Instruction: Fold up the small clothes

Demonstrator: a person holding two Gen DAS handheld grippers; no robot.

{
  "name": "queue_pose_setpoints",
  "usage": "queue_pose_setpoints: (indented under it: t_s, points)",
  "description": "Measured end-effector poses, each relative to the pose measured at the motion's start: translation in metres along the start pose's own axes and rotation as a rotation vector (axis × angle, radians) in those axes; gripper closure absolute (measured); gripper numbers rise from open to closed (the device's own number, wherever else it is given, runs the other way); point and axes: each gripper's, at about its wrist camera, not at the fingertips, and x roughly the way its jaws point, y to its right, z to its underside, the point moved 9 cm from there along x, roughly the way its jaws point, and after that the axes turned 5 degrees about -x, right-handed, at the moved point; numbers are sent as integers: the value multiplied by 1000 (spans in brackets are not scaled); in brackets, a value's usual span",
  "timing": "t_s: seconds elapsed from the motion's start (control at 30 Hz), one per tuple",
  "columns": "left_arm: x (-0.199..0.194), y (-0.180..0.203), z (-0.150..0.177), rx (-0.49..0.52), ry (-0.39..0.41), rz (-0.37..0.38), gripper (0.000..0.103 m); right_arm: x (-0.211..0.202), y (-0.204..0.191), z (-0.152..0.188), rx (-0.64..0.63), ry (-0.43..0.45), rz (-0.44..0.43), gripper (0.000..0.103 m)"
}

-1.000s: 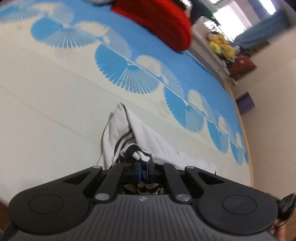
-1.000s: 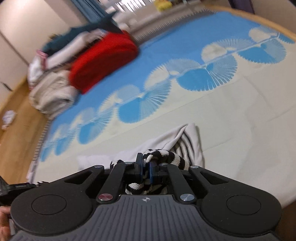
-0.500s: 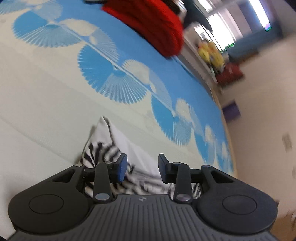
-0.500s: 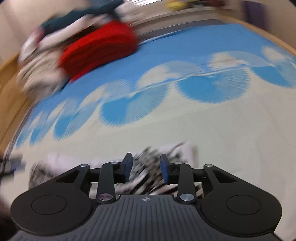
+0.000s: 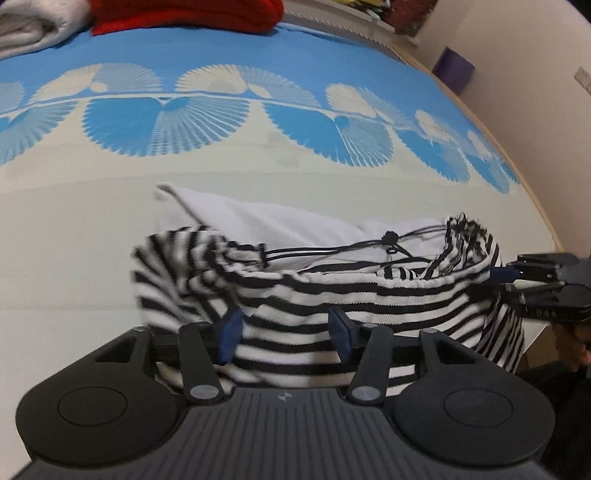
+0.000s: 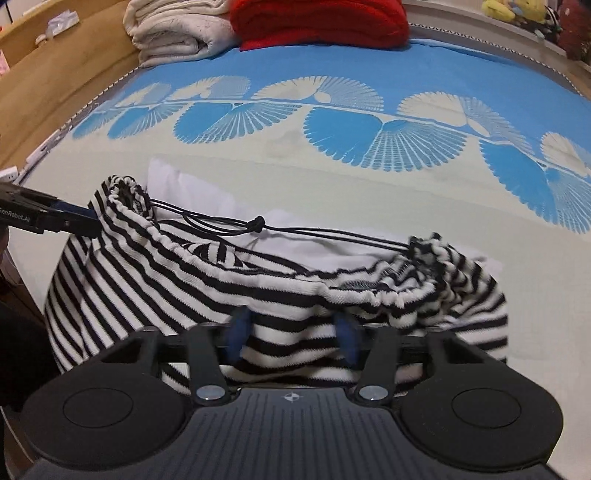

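Observation:
Black-and-white striped shorts [image 5: 332, 295] with a black drawstring [image 5: 388, 236] lie bunched at the near edge of the bed, over a white garment [image 5: 266, 221]. They also show in the right wrist view [image 6: 184, 288]. My left gripper [image 5: 286, 332] is open, its blue pads either side of the striped cloth, holding nothing. My right gripper [image 6: 291, 332] is open too, over the same cloth. The right gripper shows at the shorts' right end in the left wrist view [image 5: 517, 277]; the left one shows at their left end in the right wrist view [image 6: 74, 221].
The bed cover [image 6: 332, 177] is cream with blue fan patterns. A red folded blanket [image 6: 317, 22] and a cream folded blanket [image 6: 177, 33] lie at the far end. A wooden floor [image 6: 55, 81] is at left, a wall [image 5: 535, 92] at right.
Both grippers were shut on the striped cloth a second ago, then opened and let it go. The shorts now lie spread wide across the bed edge, and both views have swung level.

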Motion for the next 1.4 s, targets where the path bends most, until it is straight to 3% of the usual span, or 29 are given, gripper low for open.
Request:
queue_pose_setpoints:
  t_s: [0.03, 0.07, 0.13, 0.23, 0.3, 0.37, 0.5, 0.57, 0.63, 0.67, 0.73, 0.77, 0.8, 0.83, 0.9, 0.93, 0.97, 1.07, 1.2, 1.27, 1.4]
  points:
    - [6, 3, 0, 23, -24, -13, 95, 2, -1, -2, -5, 5, -2, 99]
    - [12, 5, -1, 50, -40, -45, 102, 2, 1, -6, 1, 22, 2, 100]
    - [5, 4, -26, 54, 73, -95, 102, -6, 12, -19, 48, 107, 25, 100]
    - [-23, 2, -71, -64, 319, -57, 102, -28, 36, -47, 135, 292, 105, 101]
    - [-22, 9, -86, -36, 381, -103, 102, -46, 44, -66, 132, 428, 166, 101]
    - [-9, 14, -95, -25, 377, -152, 102, -45, 48, -77, 104, 469, 218, 101]
    - [18, 9, -106, -90, 339, -212, 102, -20, 57, -88, 91, 421, 278, 101]
    - [39, 1, -105, -124, 261, -230, 102, -3, 60, -91, 90, 378, 287, 99]
    - [69, -7, -93, -154, 120, -209, 101, 25, 63, -86, 97, 273, 282, 99]
    - [83, -10, -83, -175, 40, -191, 98, 42, 66, -78, 104, 199, 284, 90]
    - [96, -14, -73, -175, -35, -186, 94, 75, 67, -58, 114, 40, 249, 78]
    - [95, -16, -74, -168, -29, -178, 93, 88, 66, -46, 103, -30, 224, 78]
    - [91, -19, -75, -176, -20, -164, 89, 90, 65, -43, 68, -38, 227, 77]
    - [83, -21, -77, -211, -7, -125, 78, 86, 63, -45, 43, -22, 230, 73]
    - [62, -30, -83, -305, 45, -35, 63, 63, 68, -54, 64, 55, 210, 63]
    - [49, -37, -90, -355, 90, 0, 55, 42, 77, -61, 117, 137, 192, 57]
    - [34, -45, -93, -396, 136, 24, 52, 24, 86, -67, 166, 209, 185, 49]
    - [7, -69, -92, -461, 191, 34, 51, -19, 130, -66, 306, 336, 231, 44]
    - [10, -94, -76, -448, 118, -42, 51, -13, 167, -32, 376, 215, 263, 44]
    - [13, -95, -72, -416, 91, -59, 51, 2, 167, -17, 341, 142, 234, 44]
    - [25, -89, -70, -373, 74, -66, 38, 28, 151, -4, 237, 40, 218, 42]
